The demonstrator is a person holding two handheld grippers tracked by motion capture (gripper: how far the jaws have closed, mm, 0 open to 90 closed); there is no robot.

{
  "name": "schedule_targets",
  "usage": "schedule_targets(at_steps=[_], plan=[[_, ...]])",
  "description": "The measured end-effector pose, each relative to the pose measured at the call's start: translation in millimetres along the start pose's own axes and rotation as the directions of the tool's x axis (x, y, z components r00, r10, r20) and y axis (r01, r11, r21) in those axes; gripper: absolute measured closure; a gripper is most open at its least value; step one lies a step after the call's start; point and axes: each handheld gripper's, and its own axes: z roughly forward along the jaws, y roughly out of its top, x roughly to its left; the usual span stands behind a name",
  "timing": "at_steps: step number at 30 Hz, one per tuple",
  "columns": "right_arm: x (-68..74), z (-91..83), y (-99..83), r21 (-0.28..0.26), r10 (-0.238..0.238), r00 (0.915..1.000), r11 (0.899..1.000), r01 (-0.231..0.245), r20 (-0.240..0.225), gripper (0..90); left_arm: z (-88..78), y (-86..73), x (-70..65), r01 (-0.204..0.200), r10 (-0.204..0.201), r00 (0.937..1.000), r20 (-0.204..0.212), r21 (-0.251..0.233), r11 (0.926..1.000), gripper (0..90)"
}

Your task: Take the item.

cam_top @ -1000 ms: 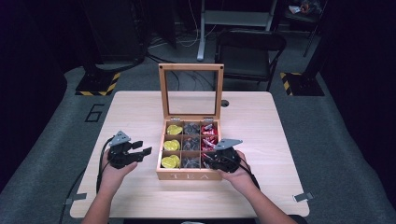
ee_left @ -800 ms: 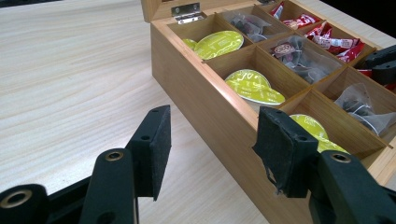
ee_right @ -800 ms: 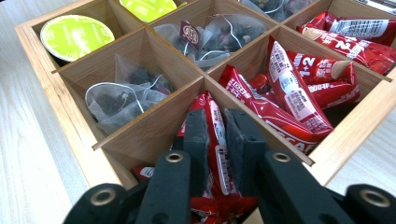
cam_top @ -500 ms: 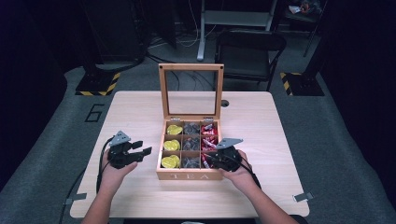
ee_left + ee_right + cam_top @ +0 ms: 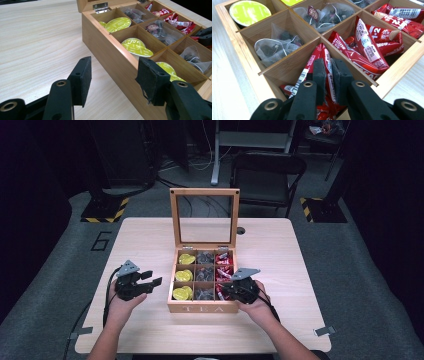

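Wooden tea box (image 5: 202,308) sits mid-table with its glass lid (image 5: 204,217) standing upright at the back, nine compartments in three columns: yellow-green capsules (image 5: 182,275) on the left, clear mesh tea bags (image 5: 204,274) in the middle, red sachets (image 5: 223,270) on the right. Right gripper (image 5: 226,291) is at the box's near right corner, tips down in the nearest red-sachet compartment. In the right gripper view its jaws have just been closing and now pinch one red sachet (image 5: 328,75) between the pads, with only the packet's thin edge between them; the sachet is still inside that nearest right compartment, lying on other red packets. Next compartment over holds more red sachets, one tilted up on edge (image 5: 368,42). Left gripper (image 5: 151,279) rests on the bare table (image 5: 280,245) just left of the box, pointing toward it, not touching it. Its jaws stand partly apart with nothing between them; in the left gripper view the box's side wall (image 5: 107,52) runs between and past the pads. Both forearms come in from the bottom edge.
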Motion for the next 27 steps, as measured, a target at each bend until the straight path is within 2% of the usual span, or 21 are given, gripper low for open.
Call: schedule_targets(at_steps=[3,12,20,27], plan=[[0.9,-1.7,0.1,-0.013,-0.028,0.9996,1.000,0.028,0.004,81.2,0.0,-0.1,0.0,0.000,0.000,1.0000,0.000,-0.001,1.0000,45.5],[1.4,-7.7,3.8,-0.039,-0.048,0.9988,0.998,0.048,0.005,81.3,0.3,-0.1,-0.3,0.002,-0.002,1.0000,-0.003,-0.005,1.0000,45.6],[2.4,-15.0,8.1,-0.073,-0.085,0.9963,0.994,0.086,0.012,81.5,0.1,0.0,-0.2,-0.002,0.002,1.0000,0.001,0.001,1.0000,45.5],[2.3,-17.0,8.9,-0.080,-0.073,0.9973,0.994,0.073,0.007,81.7,-1.0,-0.1,0.7,0.005,-0.005,1.0000,0.000,-0.003,1.0000,45.5]])
